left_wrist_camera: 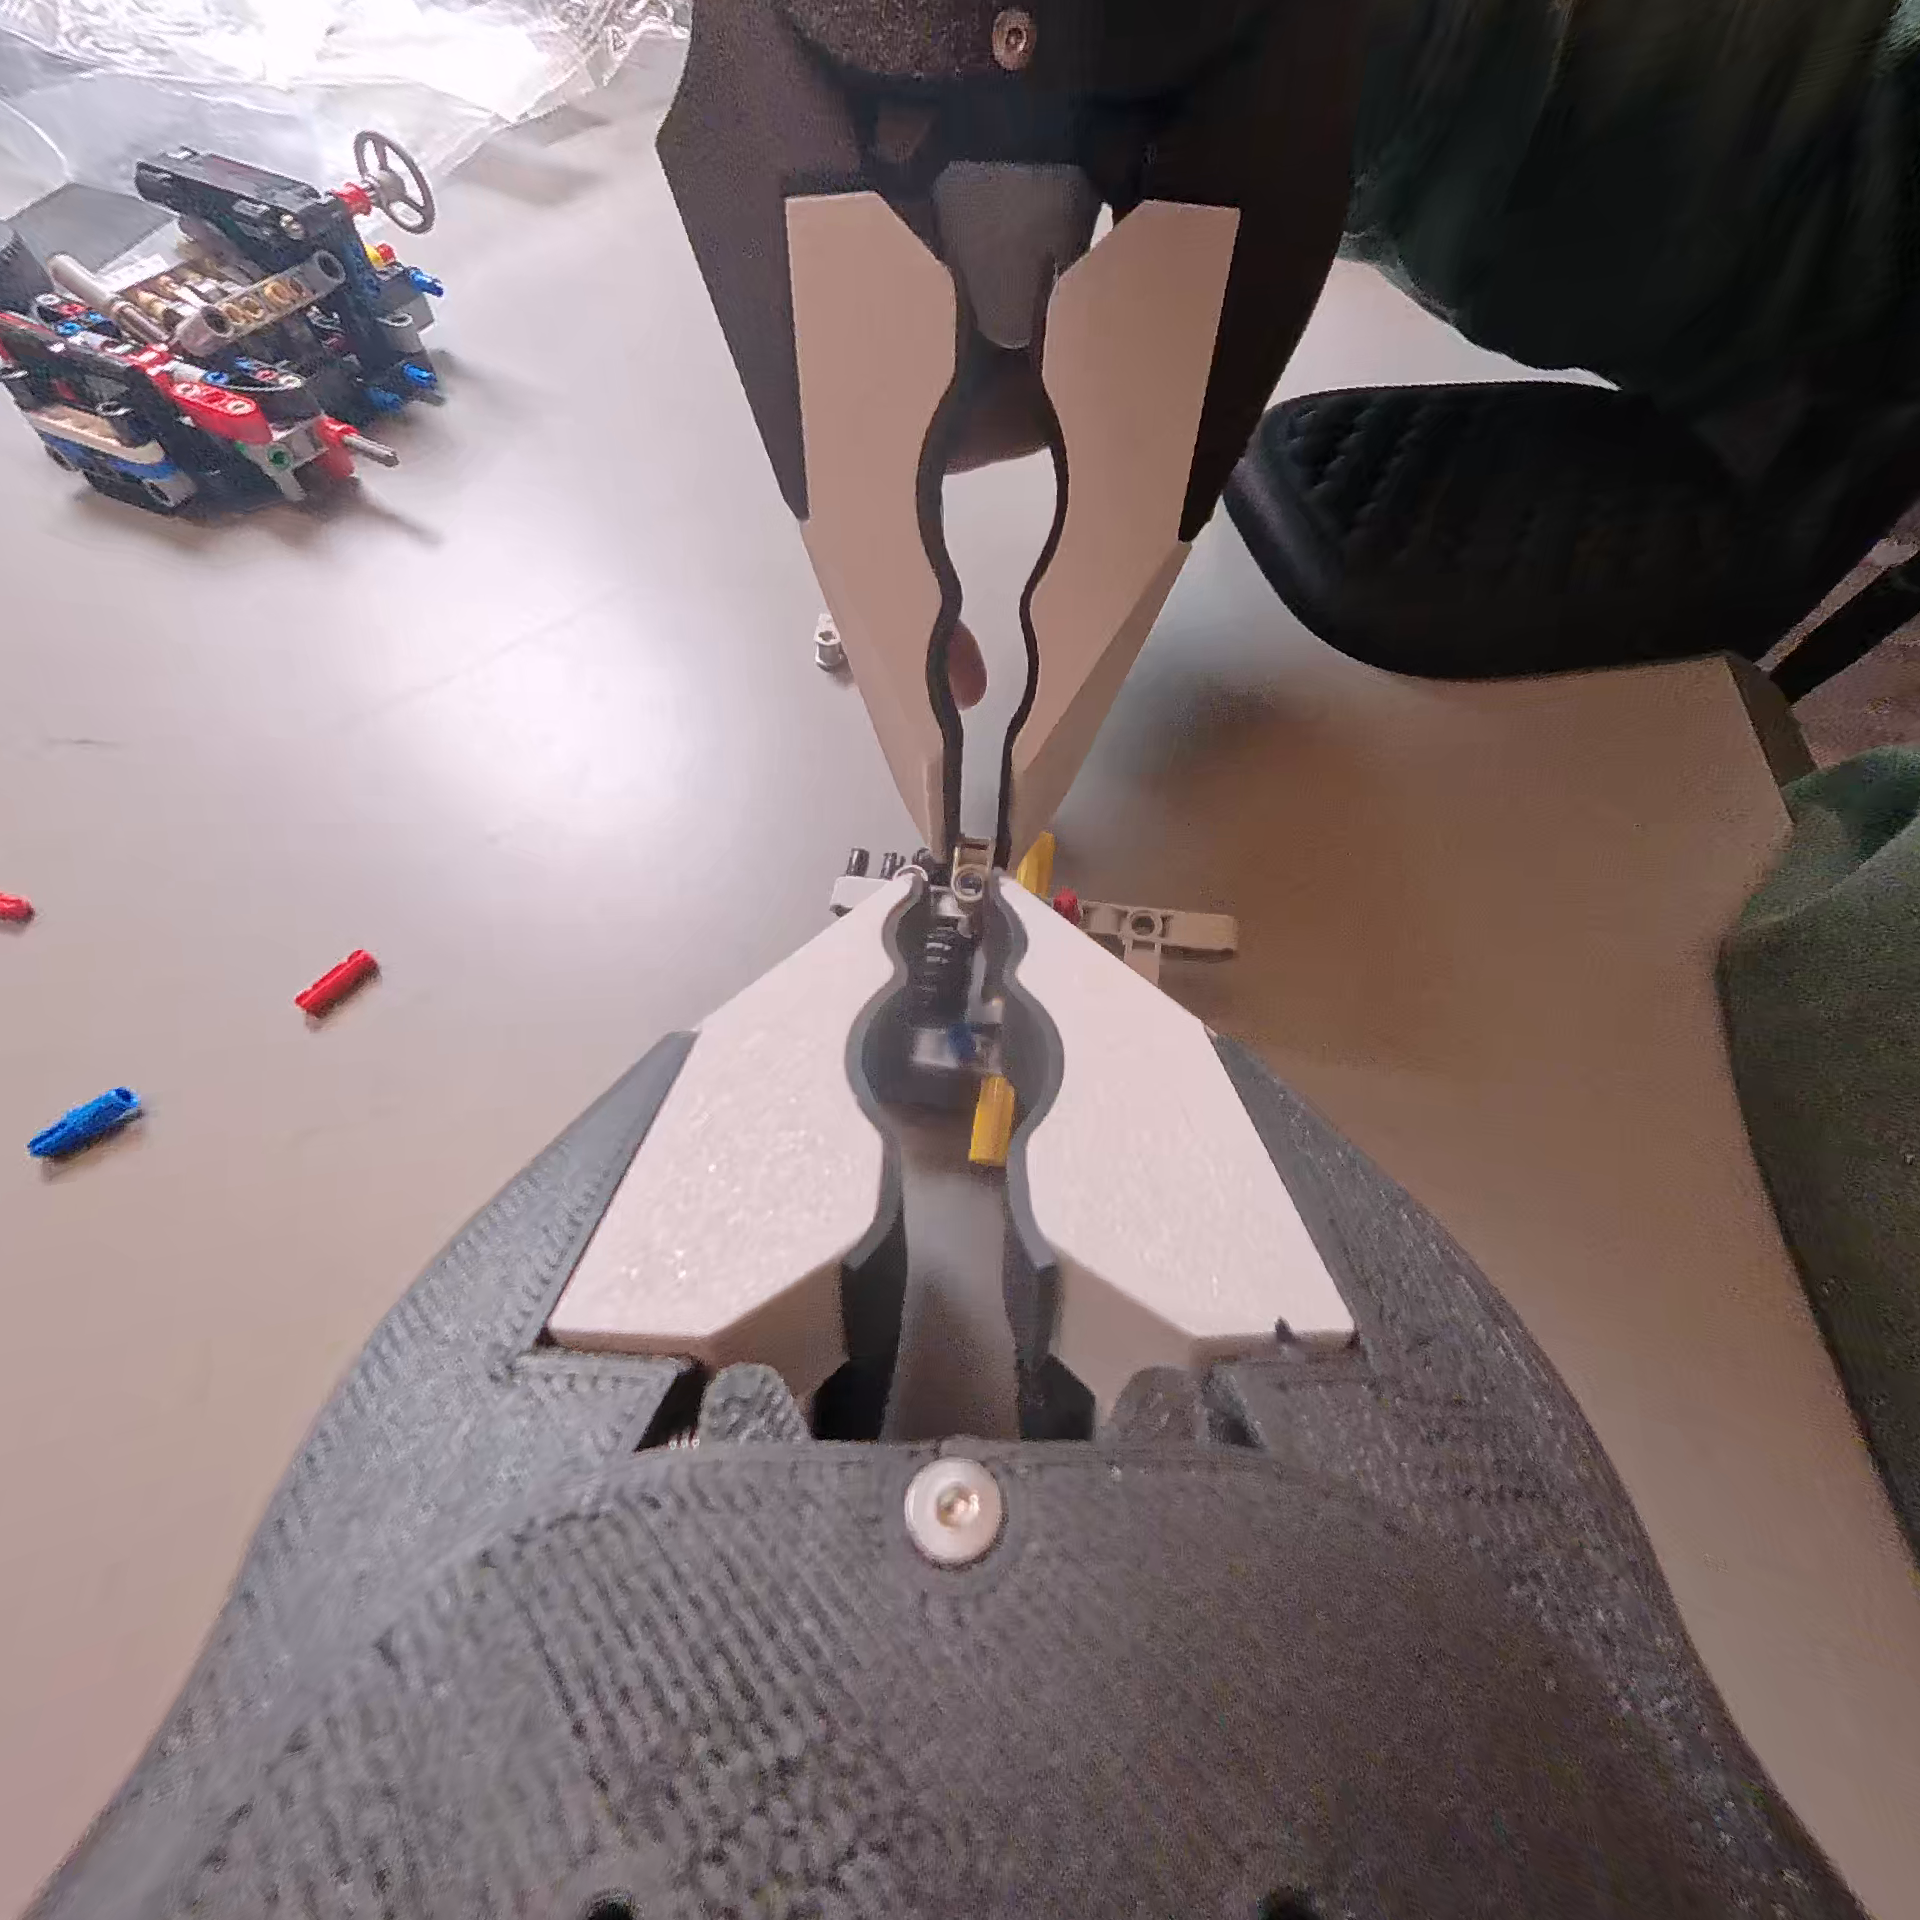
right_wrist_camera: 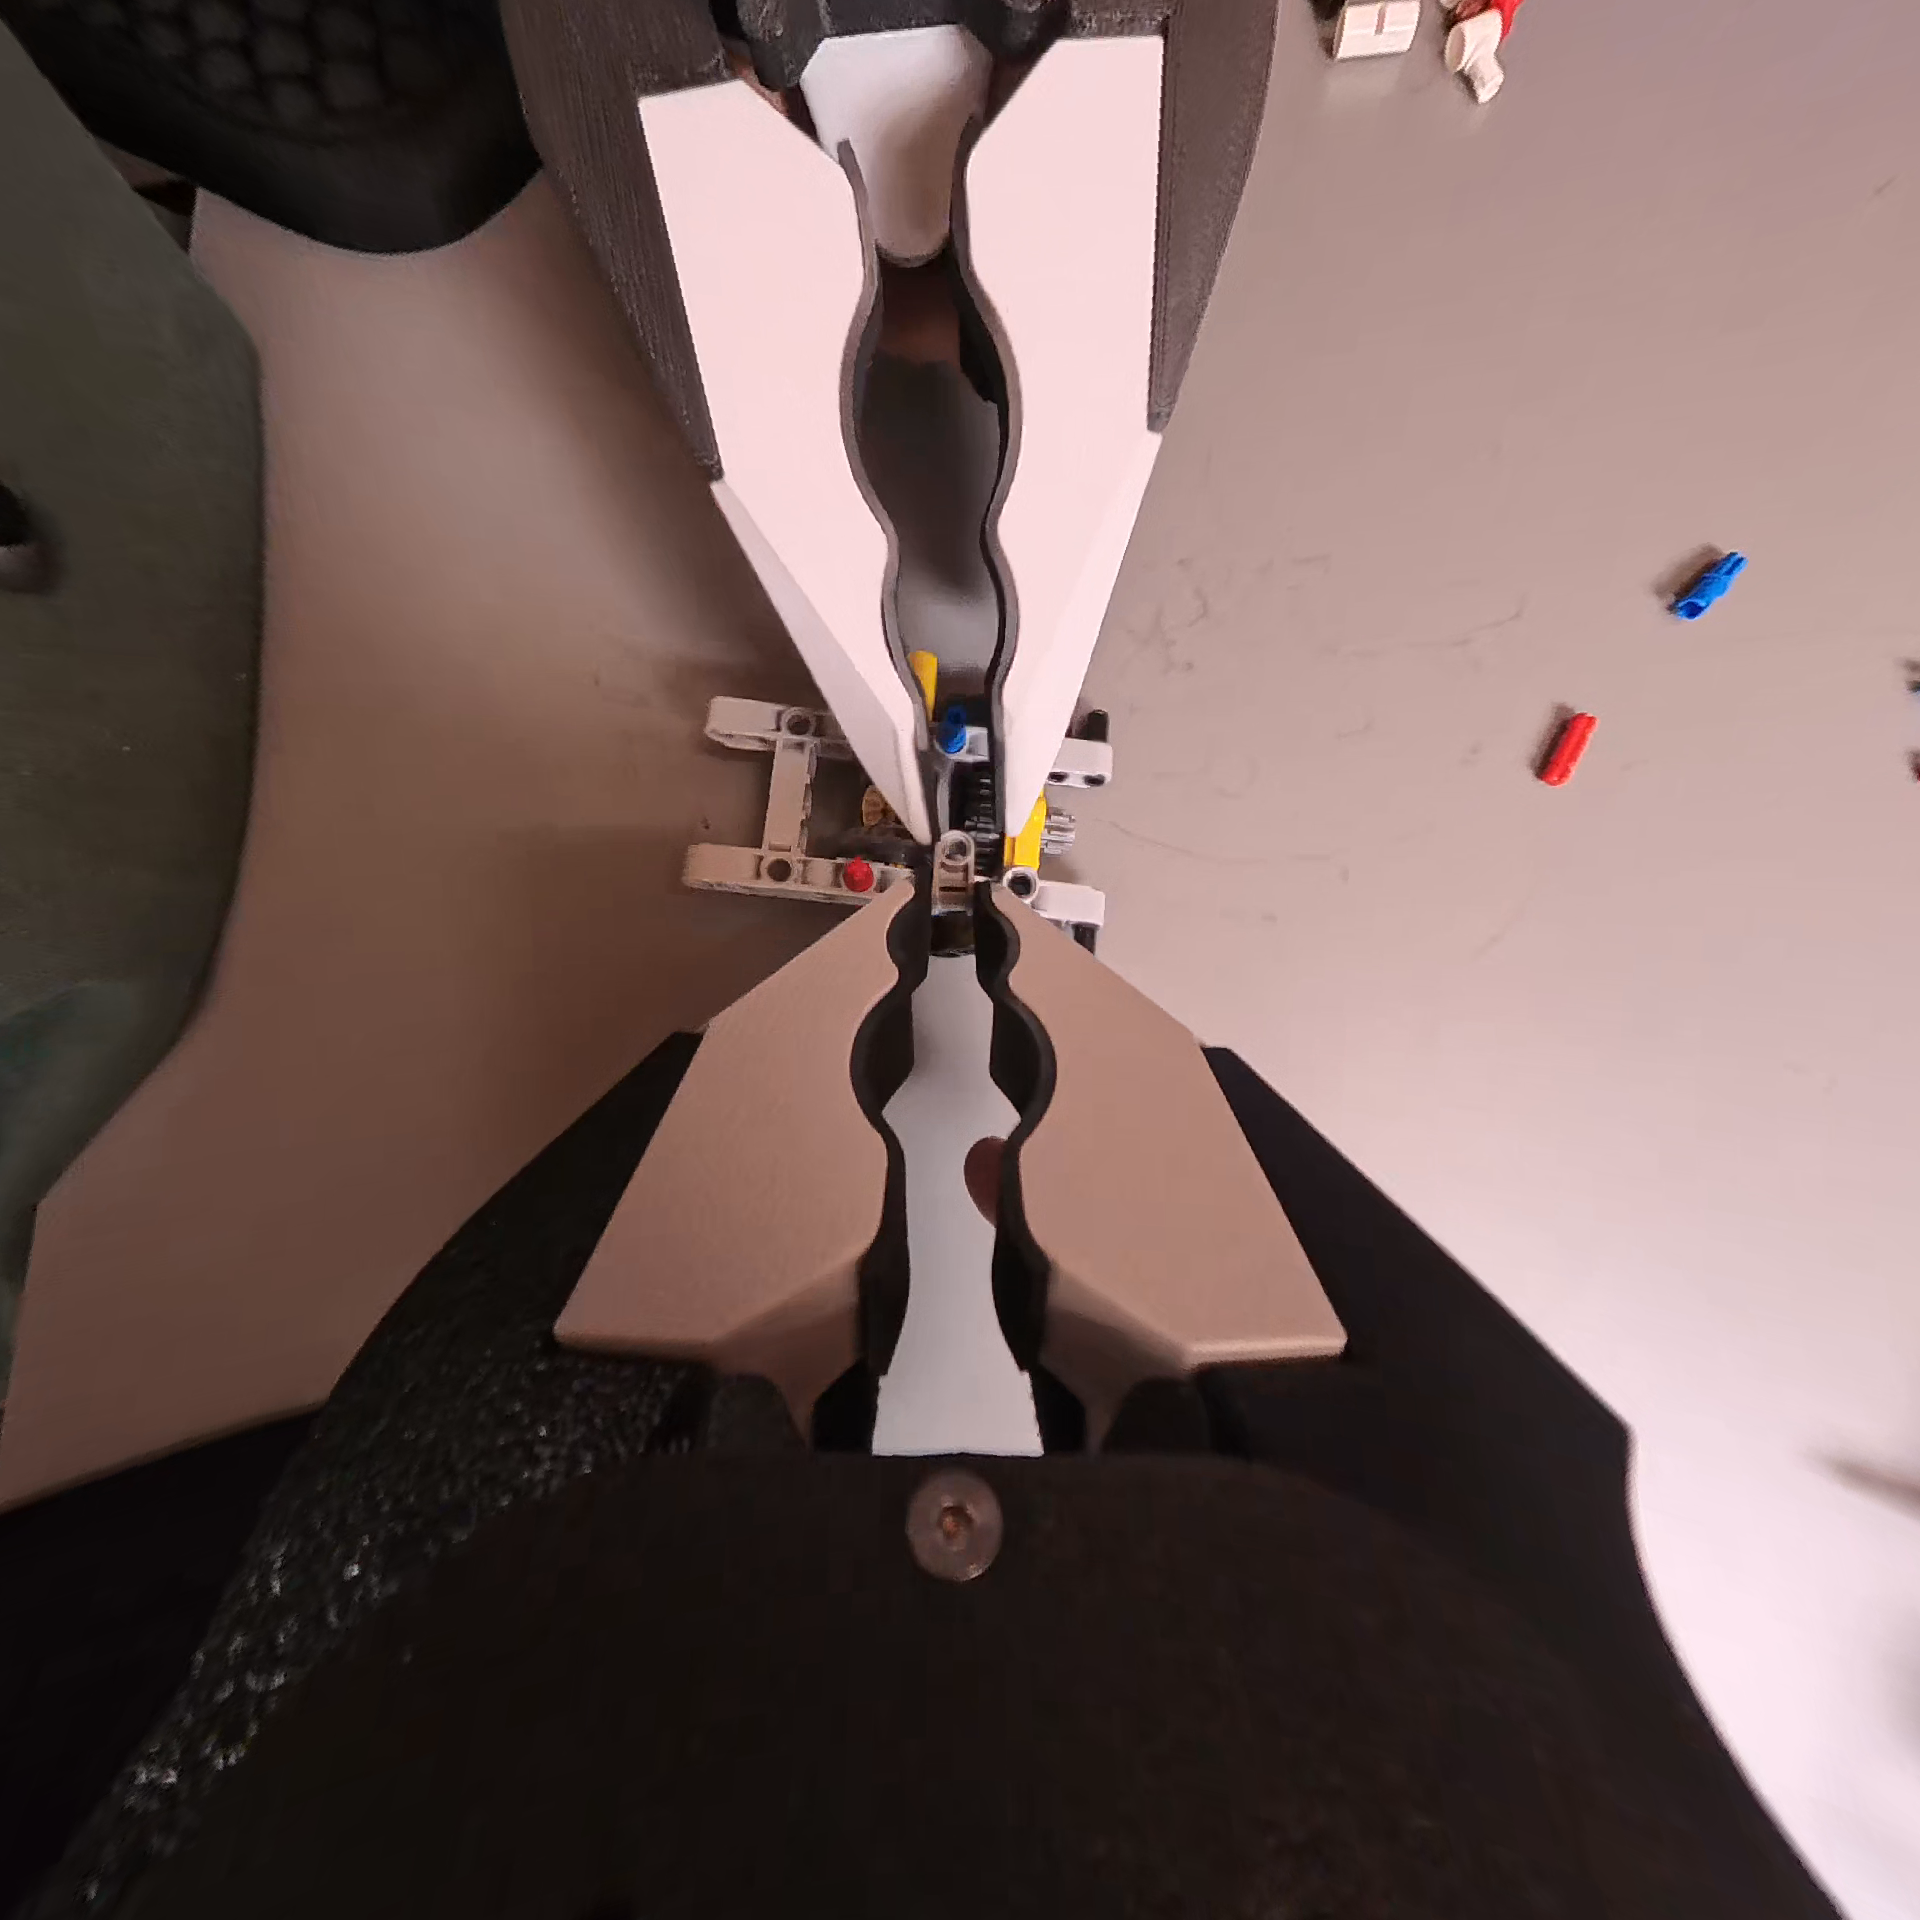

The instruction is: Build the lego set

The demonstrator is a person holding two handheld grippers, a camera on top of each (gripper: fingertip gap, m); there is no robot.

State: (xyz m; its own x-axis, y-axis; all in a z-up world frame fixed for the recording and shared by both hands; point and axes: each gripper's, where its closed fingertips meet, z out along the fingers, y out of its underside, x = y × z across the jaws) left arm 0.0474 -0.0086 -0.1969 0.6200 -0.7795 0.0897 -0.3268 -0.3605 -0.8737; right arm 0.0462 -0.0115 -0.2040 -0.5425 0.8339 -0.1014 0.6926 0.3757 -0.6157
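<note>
Your left tongs (left_wrist_camera: 951,883) are closed to a narrow gap around a small assembly (left_wrist_camera: 951,997) of black, grey, blue and yellow parts, which sits between their fingers just above the worktop (left_wrist_camera: 540,727). Your right tongs (right_wrist_camera: 948,902) meet them tip to tip from the opposite side, nearly closed, and pinch a small grey connector (right_wrist_camera: 956,857) at the top of the same assembly. In the right wrist view, a light grey frame (right_wrist_camera: 774,821) with a red pin extends to one side of the meeting point, and white beams (right_wrist_camera: 1070,899) extend to the other. A larger, partly built vehicle (left_wrist_camera: 223,322) with a steering wheel stands well apart on the worktop, in front of clear plastic wrap (left_wrist_camera: 343,62). A loose red pin (left_wrist_camera: 338,982) and a loose blue pin (left_wrist_camera: 83,1122) lie apart from the tongs. A dark chair seat (left_wrist_camera: 1538,520) sits past the worktop's edge.
</note>
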